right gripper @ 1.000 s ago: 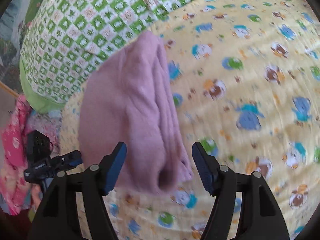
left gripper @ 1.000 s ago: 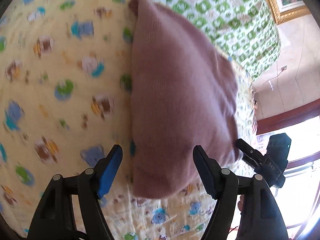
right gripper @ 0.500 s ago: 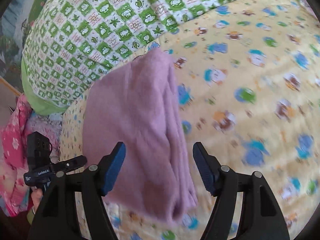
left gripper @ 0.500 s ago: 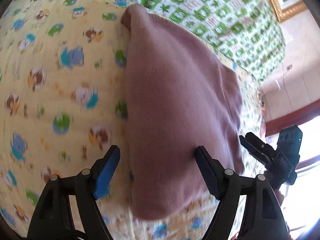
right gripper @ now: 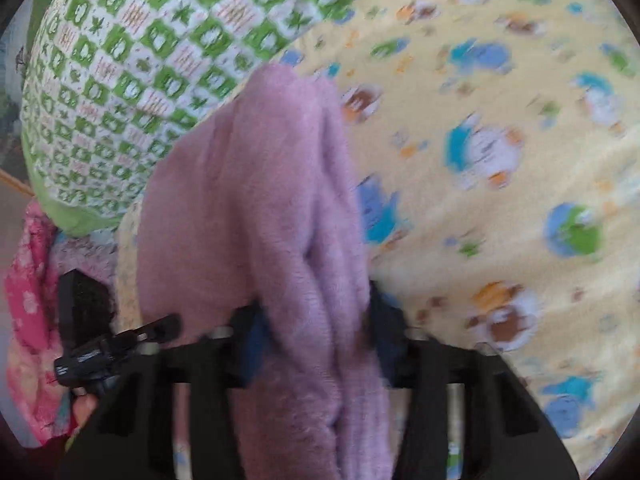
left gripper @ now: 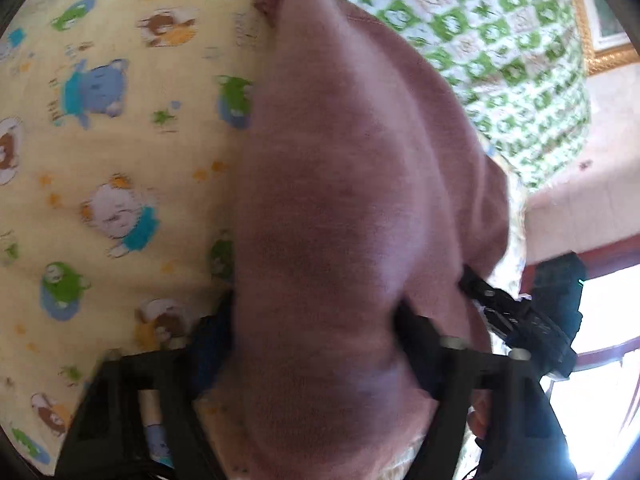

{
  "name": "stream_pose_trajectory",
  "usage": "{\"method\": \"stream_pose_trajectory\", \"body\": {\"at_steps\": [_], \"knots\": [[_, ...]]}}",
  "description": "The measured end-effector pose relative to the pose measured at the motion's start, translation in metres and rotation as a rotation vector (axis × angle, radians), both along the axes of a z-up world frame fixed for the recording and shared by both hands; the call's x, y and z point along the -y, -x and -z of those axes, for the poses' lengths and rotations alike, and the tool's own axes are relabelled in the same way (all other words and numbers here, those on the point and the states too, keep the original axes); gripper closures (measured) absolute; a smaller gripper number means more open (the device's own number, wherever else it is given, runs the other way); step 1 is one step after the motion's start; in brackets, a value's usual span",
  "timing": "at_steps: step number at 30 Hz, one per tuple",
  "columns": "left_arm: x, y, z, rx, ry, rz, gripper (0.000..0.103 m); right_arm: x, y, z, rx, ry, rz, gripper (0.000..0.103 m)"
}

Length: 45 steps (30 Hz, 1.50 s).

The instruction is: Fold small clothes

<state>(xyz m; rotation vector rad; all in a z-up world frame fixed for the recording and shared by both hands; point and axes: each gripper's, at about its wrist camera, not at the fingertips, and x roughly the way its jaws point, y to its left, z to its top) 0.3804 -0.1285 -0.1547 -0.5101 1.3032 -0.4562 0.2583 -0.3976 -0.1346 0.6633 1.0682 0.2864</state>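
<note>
1. Presently, the pink knitted garment [left gripper: 352,216] lay lengthwise on the bed, over the yellow cartoon-print sheet [left gripper: 112,152], its far end near the green checked quilt [left gripper: 500,40].
2. The left claw [left gripper: 312,332] had just been closing, with the near end of the garment between its jaws. Cloth filled the gap and hid the inner faces. Motion blur prevented confirming whether the pads pressed on it.
3. The right claw [right gripper: 316,332] had also just been closing. Its jaws stood on either side of the bunched, layered edge [right gripper: 328,280] of the garment, and the cloth looked pinched between them; this was judged a grip.
4. Both claws pointed steeply down at the same near end, side by side. This placement was judged to serve a two-point pick-up, so that the end could be lifted evenly and carried over toward the far end.
5. In each view the other claw showed at the edge of the garment [right gripper: 116,344].
6. A pink flowered cloth [right gripper: 28,300] lay off the bed's edge, apart from the work.
</note>
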Motion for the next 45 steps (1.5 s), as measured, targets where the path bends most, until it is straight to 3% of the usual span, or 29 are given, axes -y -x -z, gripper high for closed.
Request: {"method": "stream_pose_trajectory", "body": {"at_steps": [3,5,11,16,20,28,33,39,42,45], "knots": [[-0.001,0.002,-0.007,0.028,0.016,0.014,0.056,-0.002,0.004,-0.01,0.012,-0.023,0.005,0.074],[-0.006,0.007,-0.018,0.059,0.032,0.029,0.06,-0.008,0.011,-0.024,0.045,-0.035,0.003,0.075],[-0.026,0.034,-0.068,0.177,0.026,0.044,0.062,-0.043,0.028,-0.063,0.134,-0.07,-0.041,0.077],[-0.087,0.062,-0.103,0.225,0.032,-0.035,0.062,-0.091,0.033,-0.082,0.182,-0.127,-0.127,0.077],[-0.149,0.089,-0.111,0.233,0.016,-0.114,0.062,-0.142,0.032,-0.078,0.19,-0.171,-0.226,0.077],[-0.22,0.135,-0.085,0.197,-0.023,-0.21,0.062,-0.208,0.031,-0.043,0.117,-0.177,-0.34,0.077],[-0.238,0.141,-0.047,0.154,-0.031,-0.216,0.061,-0.208,0.027,-0.018,0.068,-0.157,-0.35,0.077],[-0.243,0.131,-0.024,0.142,-0.007,-0.221,0.056,-0.207,0.021,-0.002,0.041,-0.154,-0.357,0.077],[-0.242,0.127,-0.02,0.134,-0.027,-0.203,0.051,-0.208,0.02,-0.001,0.024,-0.155,-0.35,0.071],[-0.243,0.129,-0.024,0.123,-0.048,-0.2,0.045,-0.207,0.024,-0.006,0.008,-0.138,-0.331,0.057]]}}
